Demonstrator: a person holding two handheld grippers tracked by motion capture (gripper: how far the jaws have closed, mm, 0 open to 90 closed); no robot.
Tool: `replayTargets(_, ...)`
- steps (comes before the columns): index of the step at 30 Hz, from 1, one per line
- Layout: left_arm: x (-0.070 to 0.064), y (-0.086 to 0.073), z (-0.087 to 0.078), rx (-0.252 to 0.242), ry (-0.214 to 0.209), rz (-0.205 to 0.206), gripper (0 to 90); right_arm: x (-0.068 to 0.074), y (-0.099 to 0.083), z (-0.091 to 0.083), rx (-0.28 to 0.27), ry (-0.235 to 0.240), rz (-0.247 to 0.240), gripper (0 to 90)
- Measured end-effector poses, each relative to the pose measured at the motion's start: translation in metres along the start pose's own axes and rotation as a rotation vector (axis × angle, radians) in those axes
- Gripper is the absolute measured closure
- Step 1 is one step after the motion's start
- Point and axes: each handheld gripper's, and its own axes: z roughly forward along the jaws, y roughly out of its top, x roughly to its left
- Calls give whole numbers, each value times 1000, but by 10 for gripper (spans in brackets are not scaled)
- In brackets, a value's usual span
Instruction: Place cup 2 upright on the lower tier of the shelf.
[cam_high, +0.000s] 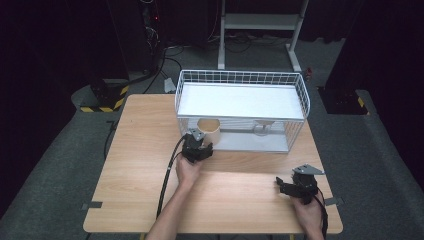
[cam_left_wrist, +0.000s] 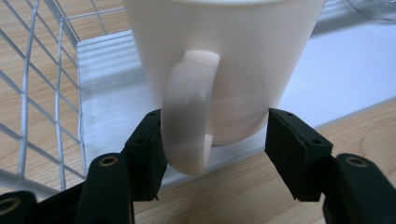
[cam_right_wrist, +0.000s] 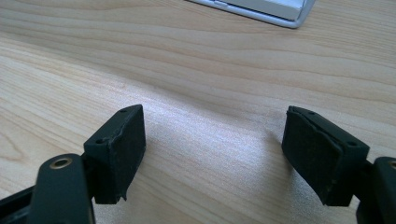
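Left gripper (cam_left_wrist: 214, 140): jaws spread, flanking the mug's base and handle.
Mug (cam_left_wrist: 224, 60): rim cut off; stands on rack (cam_high: 240, 102) lower tray.
Right gripper (cam_right_wrist: 212, 154): spread wide over bare table (cam_right_wrist: 196, 60).

Left tool (cam_high: 199, 148): at the cream ceramic mug (cam_high: 209, 131) under the white wire rack (cam_high: 240, 107).
Right tool (cam_high: 289, 184): over the wooden bench (cam_high: 240, 190), well apart.

- Mugs: one, cream (cam_high: 210, 129), in the rack's near left.
- Glasses: one, clear (cam_high: 261, 128), right of the mug.
- Wire racks: one (cam_high: 300, 90).
- Tables: one (cam_high: 140, 150).
- Grippers: two, left gripper (cam_high: 198, 149) and right gripper (cam_high: 283, 184).
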Motion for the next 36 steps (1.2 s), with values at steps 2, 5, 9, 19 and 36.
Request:
replayTargets(2, 0, 0, 2, -2, 0, -10, 427, 0, 0, 0, 0, 0, 0, 220)
replayTargets(5, 0, 0, 3, 6, -2, -11, 440, 0, 0, 0, 0, 0, 0, 220)
replayTargets(9, -2, 3, 6, 20, 12, -2, 443, 0, 0, 0, 0, 0, 0, 220)
replayTargets(19, -2, 13, 14, 31, 17, -11, 481, 0, 0, 0, 0, 0, 0, 220)
replayTargets(36, -2, 24, 33, 73, 28, -3, 598, 0, 0, 0, 1, 0, 3, 220)
